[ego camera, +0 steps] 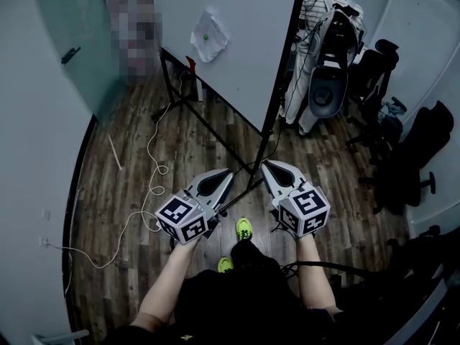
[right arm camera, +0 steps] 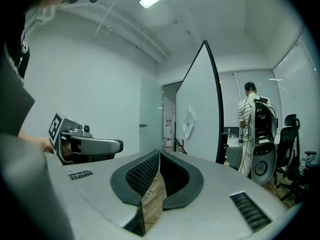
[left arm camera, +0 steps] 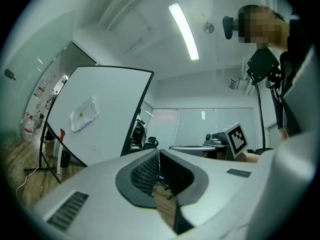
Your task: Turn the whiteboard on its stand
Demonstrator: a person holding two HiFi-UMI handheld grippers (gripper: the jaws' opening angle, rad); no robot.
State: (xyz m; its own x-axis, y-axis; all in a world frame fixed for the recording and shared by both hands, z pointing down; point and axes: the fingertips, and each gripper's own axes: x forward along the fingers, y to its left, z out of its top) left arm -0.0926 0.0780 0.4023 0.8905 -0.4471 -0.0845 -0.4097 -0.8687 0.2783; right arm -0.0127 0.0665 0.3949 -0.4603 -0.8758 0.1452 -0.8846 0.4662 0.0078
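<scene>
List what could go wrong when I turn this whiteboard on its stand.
1. A person stands just behind the far edge of the whiteboard; the swinging board may hit them.
2. A white cable lies on the floor near the stand and could snag.
3. The cloth on the board might drop off.

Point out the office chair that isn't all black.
The chair with the pale grey back, beside the standing person; the other chairs, further right, are black.

The head camera looked steeply down over the left gripper [ego camera: 227,172] and right gripper [ego camera: 266,164]. Each gripper camera looked level along its own jaws from close behind; all views shared the whiteboard [ego camera: 237,42].
</scene>
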